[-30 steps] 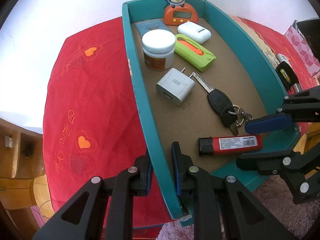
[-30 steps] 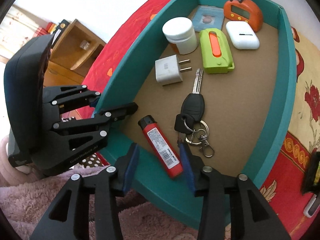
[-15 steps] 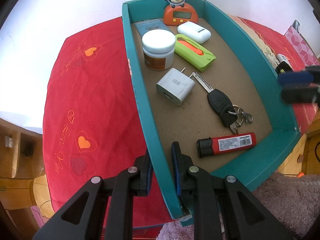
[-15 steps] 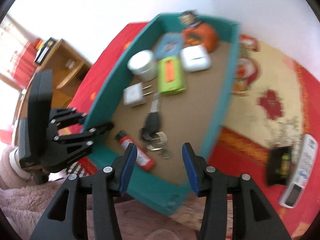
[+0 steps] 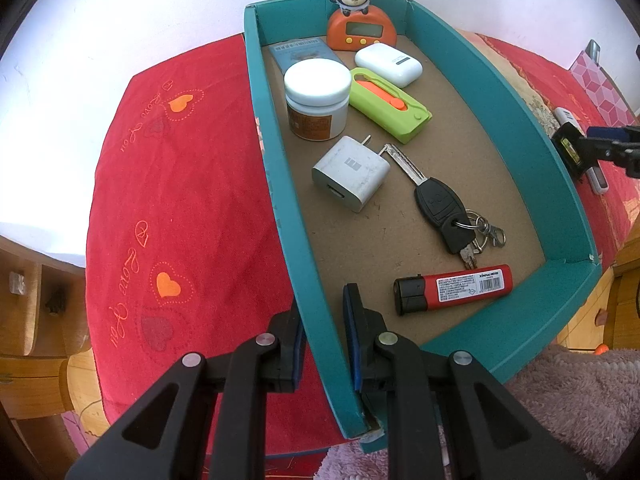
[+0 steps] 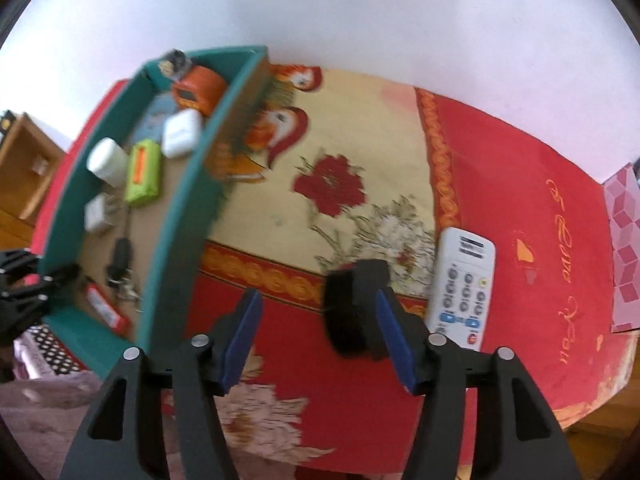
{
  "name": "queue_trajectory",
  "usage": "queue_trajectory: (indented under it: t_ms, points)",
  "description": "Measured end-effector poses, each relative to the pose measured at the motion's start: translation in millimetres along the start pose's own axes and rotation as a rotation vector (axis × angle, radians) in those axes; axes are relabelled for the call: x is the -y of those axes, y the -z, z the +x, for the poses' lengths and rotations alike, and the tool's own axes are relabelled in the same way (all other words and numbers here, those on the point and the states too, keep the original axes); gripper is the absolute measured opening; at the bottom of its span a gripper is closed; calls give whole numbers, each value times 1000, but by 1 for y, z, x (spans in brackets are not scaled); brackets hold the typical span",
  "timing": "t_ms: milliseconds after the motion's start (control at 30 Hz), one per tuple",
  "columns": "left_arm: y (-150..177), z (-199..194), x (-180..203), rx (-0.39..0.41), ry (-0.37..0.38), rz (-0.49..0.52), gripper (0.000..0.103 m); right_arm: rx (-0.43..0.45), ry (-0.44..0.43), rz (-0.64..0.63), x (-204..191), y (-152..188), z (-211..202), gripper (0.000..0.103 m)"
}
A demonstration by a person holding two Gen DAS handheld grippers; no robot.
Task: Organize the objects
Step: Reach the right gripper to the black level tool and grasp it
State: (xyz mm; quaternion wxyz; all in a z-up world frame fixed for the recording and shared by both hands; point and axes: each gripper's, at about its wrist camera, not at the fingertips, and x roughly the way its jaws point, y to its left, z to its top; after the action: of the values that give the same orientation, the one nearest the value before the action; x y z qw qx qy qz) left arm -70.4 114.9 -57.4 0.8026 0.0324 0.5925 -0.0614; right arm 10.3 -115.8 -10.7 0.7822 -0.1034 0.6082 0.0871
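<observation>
My left gripper (image 5: 324, 332) is shut on the left wall of the teal tray (image 5: 280, 200), near its front corner. On the tray floor lie a red lighter (image 5: 452, 288), a car key (image 5: 440, 208), a white charger (image 5: 352, 172), a white jar (image 5: 316, 100), a green cutter (image 5: 388, 108), a white earbud case (image 5: 388, 62) and an orange monkey timer (image 5: 360, 28). To the right of the tray (image 6: 176, 216), my right gripper (image 6: 320, 340) hangs over the tablecloth with its jaws opening. A small black box (image 6: 352, 312) lies below, between the fingers, untouched. A white remote (image 6: 464, 284) lies just right of it.
A red and cream flowered cloth (image 6: 360, 140) covers the table. A pink patterned box (image 6: 624, 240) stands at the far right edge. Wooden furniture (image 5: 32, 320) is left of the table, and a pink fluffy rug (image 5: 560, 400) lies below the tray's front end.
My right gripper let go of the red lighter at the tray's front end, swung right out of the tray over the black box and remote, and its jaws widened. The left gripper stayed put.
</observation>
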Motion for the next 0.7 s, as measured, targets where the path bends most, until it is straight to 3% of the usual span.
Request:
queue_trajectory:
  t_ms: [400,700]
  points:
    - [0,0,0,0,0,1,15,-61,103,-68,0,11,30,64]
    - [0,0,0,0,1,1,15,-73,105,-47,8,11,46,64]
